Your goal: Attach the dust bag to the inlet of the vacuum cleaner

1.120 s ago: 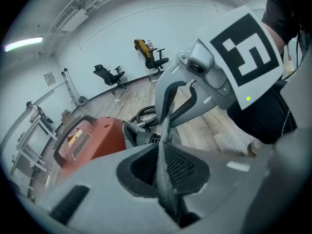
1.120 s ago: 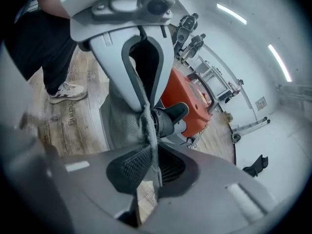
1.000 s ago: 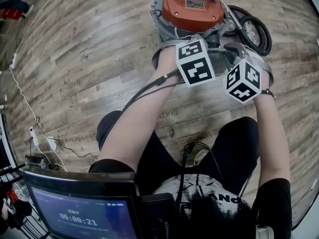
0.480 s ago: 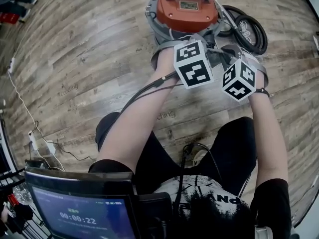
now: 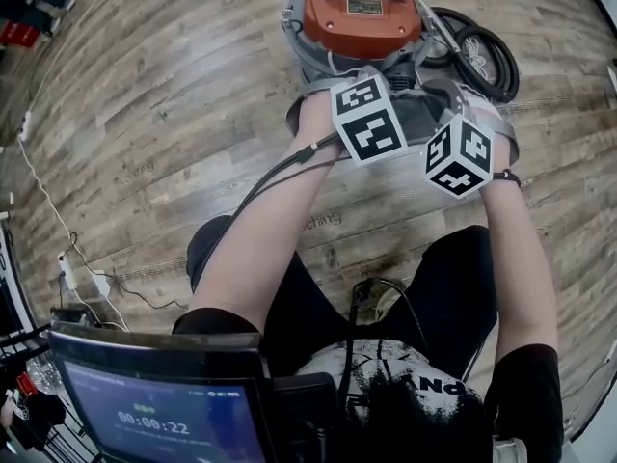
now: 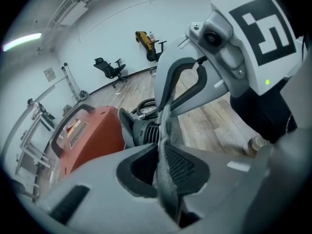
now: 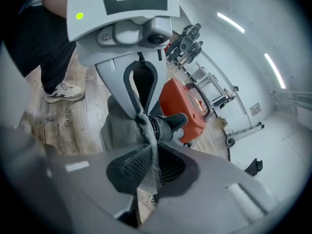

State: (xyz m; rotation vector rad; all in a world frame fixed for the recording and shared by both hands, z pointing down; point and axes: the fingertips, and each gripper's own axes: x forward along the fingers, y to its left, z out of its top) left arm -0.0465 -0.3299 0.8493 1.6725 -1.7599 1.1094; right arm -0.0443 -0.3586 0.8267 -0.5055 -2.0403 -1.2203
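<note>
Grey dust bag (image 7: 125, 126) pinched by left gripper (image 6: 162, 172) — fingers just closing tighter — and right gripper (image 7: 146, 172), both angled down.

One orange-lidded, grey-drummed vacuum cleaner (image 5: 362, 13) stands far centre. One black coiled rubber hose (image 5: 487, 56) lies at its right. One grey fabric dust bag (image 7: 123, 126) is just nearer. One dark flat screen (image 5: 159, 413) sits near left.
</note>
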